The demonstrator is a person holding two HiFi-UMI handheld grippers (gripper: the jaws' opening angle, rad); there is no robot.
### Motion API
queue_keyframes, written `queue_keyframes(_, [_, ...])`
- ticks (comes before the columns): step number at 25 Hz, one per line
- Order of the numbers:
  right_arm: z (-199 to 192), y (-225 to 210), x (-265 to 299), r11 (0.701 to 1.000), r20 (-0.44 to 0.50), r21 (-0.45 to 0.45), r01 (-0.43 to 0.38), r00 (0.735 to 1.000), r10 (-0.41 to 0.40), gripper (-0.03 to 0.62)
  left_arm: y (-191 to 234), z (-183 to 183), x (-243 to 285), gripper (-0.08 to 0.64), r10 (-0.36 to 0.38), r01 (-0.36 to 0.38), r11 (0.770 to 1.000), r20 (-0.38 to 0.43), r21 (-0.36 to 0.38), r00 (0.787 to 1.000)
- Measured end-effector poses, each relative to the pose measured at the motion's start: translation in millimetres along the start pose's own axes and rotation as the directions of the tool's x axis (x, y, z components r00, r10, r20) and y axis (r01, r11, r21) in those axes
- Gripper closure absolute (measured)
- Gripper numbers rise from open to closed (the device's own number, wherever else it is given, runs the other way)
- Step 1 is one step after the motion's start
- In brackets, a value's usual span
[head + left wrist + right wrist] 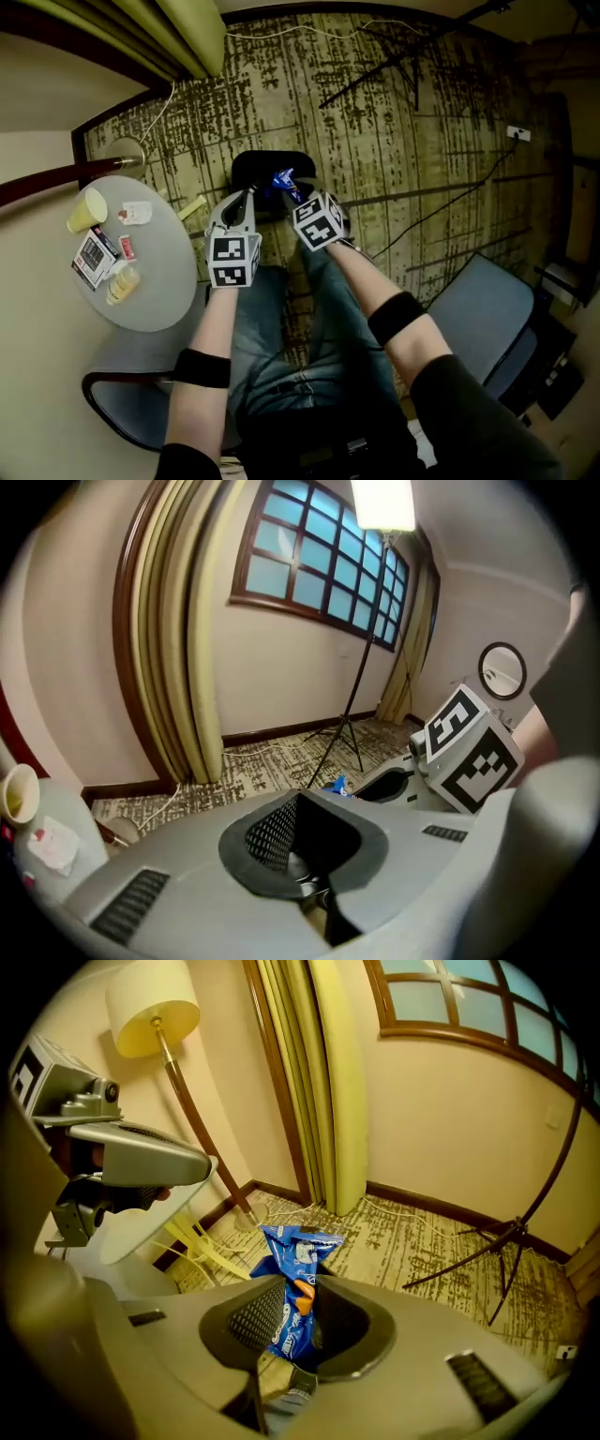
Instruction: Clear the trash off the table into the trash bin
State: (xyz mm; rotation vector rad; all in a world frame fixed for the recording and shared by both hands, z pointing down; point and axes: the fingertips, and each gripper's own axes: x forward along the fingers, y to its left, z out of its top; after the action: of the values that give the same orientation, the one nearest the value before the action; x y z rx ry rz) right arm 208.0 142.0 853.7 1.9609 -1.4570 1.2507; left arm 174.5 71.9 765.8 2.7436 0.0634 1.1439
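**Blue wrapper held over the bin, left tool empty**

The right gripper [291, 1314] has its jaws closed on a blue wrapper [293, 1274] – the pads pinch its lower half. The crumpled top sticks out past the fingertips, standing roughly upright in the right gripper view. An orange patch shows on the wrapper where it leaves the jaws.

In the head view that gripper [296, 192] points downward, and the wrapper [284, 178] shows just above the dark opening of the black trash bin [262, 165], towards its right side. The bin stands on the patterned carpet [394, 112] in front of the seated person's knees. Whether the wrapper touches the rim cannot be made out.

The left gripper [302, 847] has its jaws pressed together with nothing between them. In the head view it [246, 194] hangs beside the right one, its tip over the left part of the bin. From the left gripper view the wrapper [335, 784] is a small blue scrap just past the jaw housing.

Well to the left stands the round grey table [164, 286]. On it are a yellow cup [86, 211], a white napkin [137, 213] and a printed box [94, 259] – all well apart from both tools. Pale yellow strips [192, 207] lie on the carpet between table and bin.
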Motion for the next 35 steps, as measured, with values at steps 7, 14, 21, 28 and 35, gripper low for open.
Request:
queue_keyframes(7, [-77,-16,113,1.0,-0.084,0.012,-0.017,0.996,0.018,0.485,24,-96,95,0.56,0.024,-0.026,0.999,-0.056,-0.034,0.998])
queue_keyframes(14, [-121,-33,186,1.0,-0.149,-0.015,-0.018,0.989,0.016,0.48,30,-156,159,0.56,0.004,-0.013,0.997,-0.113,-0.081,0.994])
queue_keyframes(21, [-150,-41,221,1.0,-0.221,-0.009,-0.01,0.975,0.007,0.416,40,-180,178,0.56,0.019,-0.033,0.993,-0.126,-0.109,0.992])
queue_keyframes(28, [-157,-37,219,1.0,-0.264,0.002,-0.018,0.964,0.018,0.299,42,-183,171,0.56,0.026,-0.042,0.991,-0.131,-0.126,0.991])
queue_keyframes(35, [-146,-34,197,1.0,-0.271,-0.011,-0.022,0.962,0.018,0.296,36,-169,152,0.56,0.025,-0.042,0.99,-0.126,-0.134,0.992])
